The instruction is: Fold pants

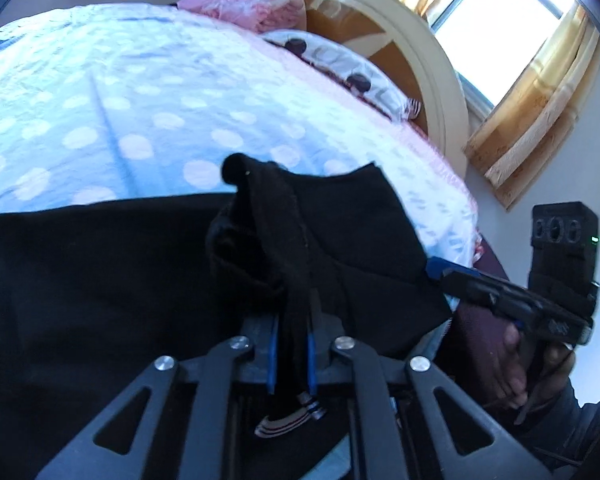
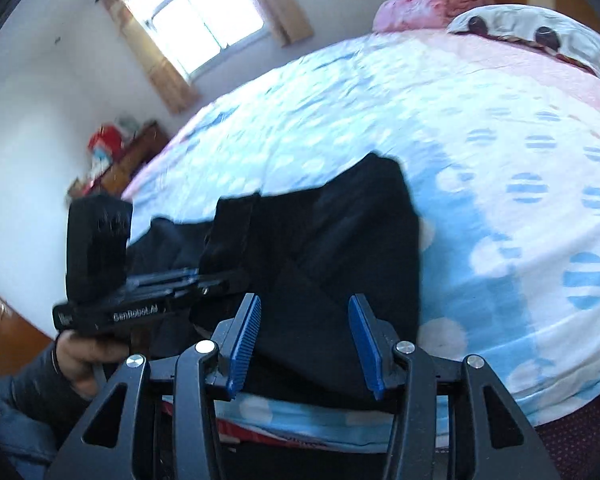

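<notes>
Black pants lying lengthwise along near edge of polka-dot bedspread, left gripper pinching bunched pants fabric, right gripper fingers spread above pants.

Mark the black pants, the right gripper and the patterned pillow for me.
black pants (image 2: 332, 240), right wrist view, flat folded panel on the bed
right gripper (image 2: 304, 344), right wrist view, midway between blue pads
patterned pillow (image 1: 340, 60), left wrist view, top face

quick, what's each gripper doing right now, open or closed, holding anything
Left gripper: shut on the black pants.
Right gripper: open, holding nothing.
</notes>
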The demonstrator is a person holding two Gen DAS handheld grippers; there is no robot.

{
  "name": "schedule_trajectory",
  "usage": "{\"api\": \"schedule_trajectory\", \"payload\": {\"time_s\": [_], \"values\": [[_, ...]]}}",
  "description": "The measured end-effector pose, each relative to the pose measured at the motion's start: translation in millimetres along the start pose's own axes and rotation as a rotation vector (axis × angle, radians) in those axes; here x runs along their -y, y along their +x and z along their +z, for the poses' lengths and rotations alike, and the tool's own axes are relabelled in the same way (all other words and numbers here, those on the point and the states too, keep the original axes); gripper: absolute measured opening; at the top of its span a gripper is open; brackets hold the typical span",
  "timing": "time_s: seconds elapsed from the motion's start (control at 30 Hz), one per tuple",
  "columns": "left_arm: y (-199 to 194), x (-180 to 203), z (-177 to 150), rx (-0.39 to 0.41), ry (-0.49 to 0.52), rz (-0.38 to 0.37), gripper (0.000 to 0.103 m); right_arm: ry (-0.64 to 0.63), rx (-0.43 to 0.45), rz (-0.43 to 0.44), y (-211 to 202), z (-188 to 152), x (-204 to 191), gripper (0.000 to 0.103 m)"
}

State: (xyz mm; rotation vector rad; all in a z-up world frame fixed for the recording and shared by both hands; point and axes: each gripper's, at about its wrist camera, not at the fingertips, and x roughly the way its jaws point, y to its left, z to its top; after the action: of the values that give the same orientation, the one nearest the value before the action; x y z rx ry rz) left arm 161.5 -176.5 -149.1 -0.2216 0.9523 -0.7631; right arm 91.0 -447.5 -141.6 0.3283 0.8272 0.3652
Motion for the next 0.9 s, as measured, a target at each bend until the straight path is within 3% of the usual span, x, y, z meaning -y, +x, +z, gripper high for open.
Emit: {"api": "schedule_trajectory", "payload": {"time_s": [0.13,0.27,0.43,0.6,0.9], "values": [[-36.0,-13.5,-13.4,0.029,-0.029,0.029,0.01,0.027,0.055,0.005,-9.6,3.3,1.8,0.048],[-67.4,-42.8,-30.8,0.045,-0.076,0.105,0.01,-0.001,0.027,0.028,-3.4,3.0,-5.6,0.049],[-73.9,-73.5,-49.0,0.031,-0.14,0.125,0.01,-0.135,-0.075,0.088,26.7,-9.9,-42.0,0.049],[-62.8,-74.4,-54.1,0.025,-0.123,0.155,0.01,-0.237,-0.219,-0.037,66.1,-23.1,-53.7,0.049],[-68.6,-72.7,-52.6,0.028,-0.129,0.136,0.011,-0.214,-0.16,0.003,44.0,-4.4,-55.0,0.049]]}}
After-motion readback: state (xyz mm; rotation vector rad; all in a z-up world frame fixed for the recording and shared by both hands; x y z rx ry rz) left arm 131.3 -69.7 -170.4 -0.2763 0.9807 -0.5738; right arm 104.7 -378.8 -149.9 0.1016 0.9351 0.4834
